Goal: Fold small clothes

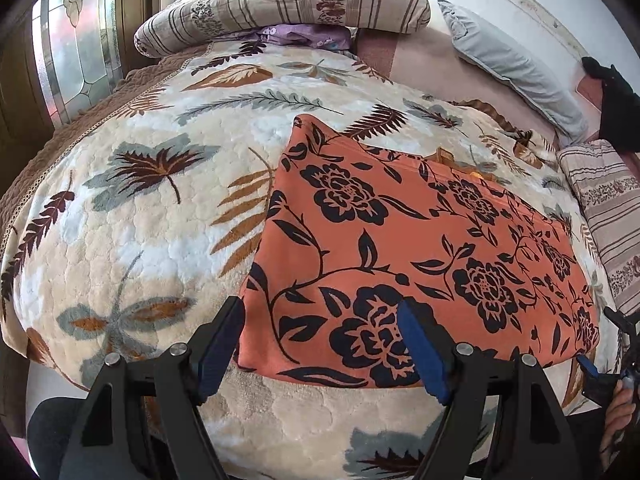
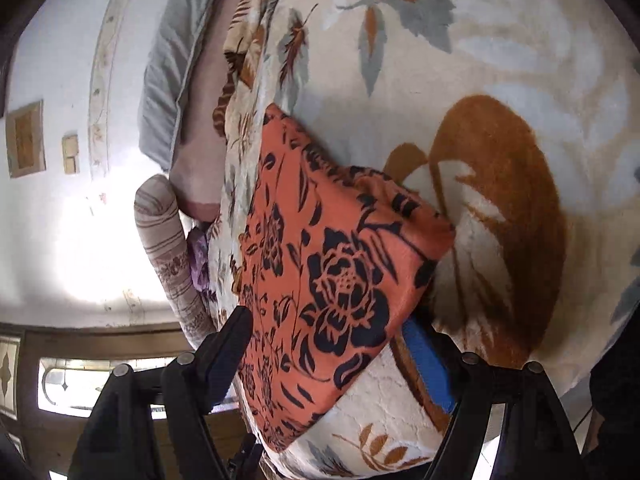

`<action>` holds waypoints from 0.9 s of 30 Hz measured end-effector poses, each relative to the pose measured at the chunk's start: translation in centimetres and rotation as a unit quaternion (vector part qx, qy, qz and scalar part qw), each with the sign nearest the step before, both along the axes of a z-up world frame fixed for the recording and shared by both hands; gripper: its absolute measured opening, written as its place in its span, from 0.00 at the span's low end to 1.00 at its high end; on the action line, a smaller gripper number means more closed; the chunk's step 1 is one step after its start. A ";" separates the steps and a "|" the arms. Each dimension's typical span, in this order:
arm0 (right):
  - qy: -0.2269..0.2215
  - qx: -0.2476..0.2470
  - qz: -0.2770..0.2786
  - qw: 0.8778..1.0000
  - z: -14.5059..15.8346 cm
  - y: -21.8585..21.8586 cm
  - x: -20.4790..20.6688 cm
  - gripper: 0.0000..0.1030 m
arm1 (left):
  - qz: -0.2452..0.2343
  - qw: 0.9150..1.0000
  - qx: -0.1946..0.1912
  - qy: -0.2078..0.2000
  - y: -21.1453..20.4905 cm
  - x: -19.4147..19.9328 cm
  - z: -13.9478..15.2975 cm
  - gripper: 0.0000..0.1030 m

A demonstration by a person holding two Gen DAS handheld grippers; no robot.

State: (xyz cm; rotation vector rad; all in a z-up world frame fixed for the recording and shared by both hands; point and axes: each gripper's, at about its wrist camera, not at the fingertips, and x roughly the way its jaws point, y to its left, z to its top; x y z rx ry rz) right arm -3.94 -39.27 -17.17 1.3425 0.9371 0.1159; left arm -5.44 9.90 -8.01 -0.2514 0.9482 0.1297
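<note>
Orange floral garment (image 1: 420, 248): black flower print, lying flat and squared on a leaf-patterned blanket (image 1: 132, 216) over a bed. Left gripper (image 1: 320, 344): jaws wide apart, holding nothing; the garment's near left corner lies between and just beyond the blue-padded fingers (image 1: 424, 352), contact not discernible. Right gripper (image 2: 332, 360): jaws wide apart, rolled to one side; a corner of the garment (image 2: 336, 280) sits in the gap, one blue pad tucked behind the cloth, not pinched. Striped bolster (image 1: 280, 4) and grey pillow (image 1: 512, 64): well beyond the left jaws.
</note>
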 end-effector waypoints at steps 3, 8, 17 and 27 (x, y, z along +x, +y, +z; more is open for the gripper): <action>-0.006 -0.022 -0.009 1.000 0.2 -0.3 0.7 0.71 | -0.001 1.000 0.014 0.017 -0.2 0.9 -1.5 0.77; 0.001 -0.123 0.028 0.992 1.7 0.4 2.2 0.17 | -0.002 0.999 0.030 0.023 0.0 1.3 -3.0 0.80; 0.013 -0.199 0.052 0.979 2.3 0.4 1.2 0.26 | 0.000 0.999 0.035 -0.009 -0.4 0.4 0.3 0.81; -0.036 -0.096 0.013 0.995 3.9 -0.7 -1.5 0.74 | -0.060 0.997 0.021 -0.049 -6.0 2.3 3.4 0.81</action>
